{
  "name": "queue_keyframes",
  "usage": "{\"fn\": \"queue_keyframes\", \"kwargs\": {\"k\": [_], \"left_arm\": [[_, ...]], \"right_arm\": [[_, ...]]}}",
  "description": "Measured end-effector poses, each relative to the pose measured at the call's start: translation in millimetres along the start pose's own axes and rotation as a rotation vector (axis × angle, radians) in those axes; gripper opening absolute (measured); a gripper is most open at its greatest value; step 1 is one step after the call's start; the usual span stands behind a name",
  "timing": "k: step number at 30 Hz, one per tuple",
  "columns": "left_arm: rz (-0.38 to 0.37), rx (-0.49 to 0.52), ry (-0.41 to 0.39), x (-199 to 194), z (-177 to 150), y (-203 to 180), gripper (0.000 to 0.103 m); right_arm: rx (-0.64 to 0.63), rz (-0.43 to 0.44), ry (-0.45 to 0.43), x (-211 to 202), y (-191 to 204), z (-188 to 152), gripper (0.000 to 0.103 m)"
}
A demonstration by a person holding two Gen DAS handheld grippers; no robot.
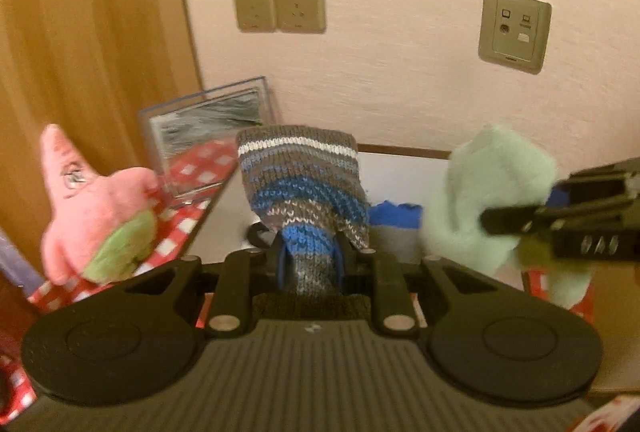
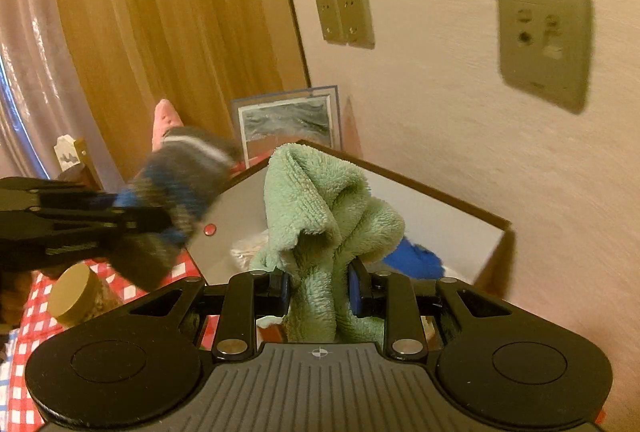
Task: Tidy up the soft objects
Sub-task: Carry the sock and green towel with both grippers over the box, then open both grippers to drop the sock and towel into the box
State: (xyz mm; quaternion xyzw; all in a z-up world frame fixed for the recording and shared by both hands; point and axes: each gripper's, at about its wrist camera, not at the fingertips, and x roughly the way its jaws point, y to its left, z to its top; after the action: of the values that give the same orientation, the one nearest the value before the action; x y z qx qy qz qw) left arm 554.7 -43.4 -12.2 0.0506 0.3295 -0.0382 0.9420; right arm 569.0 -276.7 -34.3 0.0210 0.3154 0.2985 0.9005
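Left wrist view: left tool [image 1: 310, 264] clamped on knit sock [image 1: 302, 184], right tool [image 2: 320, 292] clamped on green towel [image 2: 324, 216], both aloft above box [image 2: 440, 216]. Risk noted: shallow pinches on limp fabric, liable to slip free short of box.

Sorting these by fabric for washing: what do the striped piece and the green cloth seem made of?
Striped piece: knitted yarn, probably wool or acrylic; V-shaped stitches show, matte. Green cloth: fluffy looped pile, likely microfibre or terry; its fuzzy nap shows.
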Motion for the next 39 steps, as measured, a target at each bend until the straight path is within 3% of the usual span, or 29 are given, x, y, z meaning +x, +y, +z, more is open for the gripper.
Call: {"fn": "queue_keyframes", "kwargs": {"k": [7, 12, 18, 20, 22, 24, 31, 39], "left_arm": [[-0.077, -0.024, 0.060, 48.5, 8.4, -4.0, 0.026], [-0.050, 0.019, 0.084, 66.0, 6.1, -10.1, 0.041], [-0.026, -0.020, 0.120, 67.0, 3.3, 2.7, 0.051], [-0.011, -0.041, 0.132, 64.3, 1.3, 8.4, 0.058], [-0.002, -0.064, 0.144, 61.6, -0.4, 13.2, 0.063], [0.005, -0.070, 0.151, 57.7, -2.9, 16.6, 0.064], [0.037, -0.107, 0.164, 32.7, -20.4, 19.7, 0.068], [0.118, -0.154, 0.158, -19.1, -53.7, 6.6, 0.077]], "right_arm": [[0.013, -0.011, 0.040, 29.7, -8.8, 4.0, 0.027], [0.027, -0.023, 0.053, 37.7, -16.2, 5.8, 0.027], [0.037, -0.028, 0.058, 46.5, -19.1, 7.6, 0.028], [0.046, -0.024, 0.036, 50.0, -19.7, 8.1, 0.036], [0.056, -0.014, 0.021, 53.3, -21.4, 6.7, 0.066], [0.055, -0.039, 0.025, 58.7, -20.7, 5.7, 0.073], [0.059, -0.058, 0.078, 54.8, -16.4, -12.7, 0.073], [0.039, -0.079, 0.037, 13.1, 5.6, -30.0, 0.073]]}}
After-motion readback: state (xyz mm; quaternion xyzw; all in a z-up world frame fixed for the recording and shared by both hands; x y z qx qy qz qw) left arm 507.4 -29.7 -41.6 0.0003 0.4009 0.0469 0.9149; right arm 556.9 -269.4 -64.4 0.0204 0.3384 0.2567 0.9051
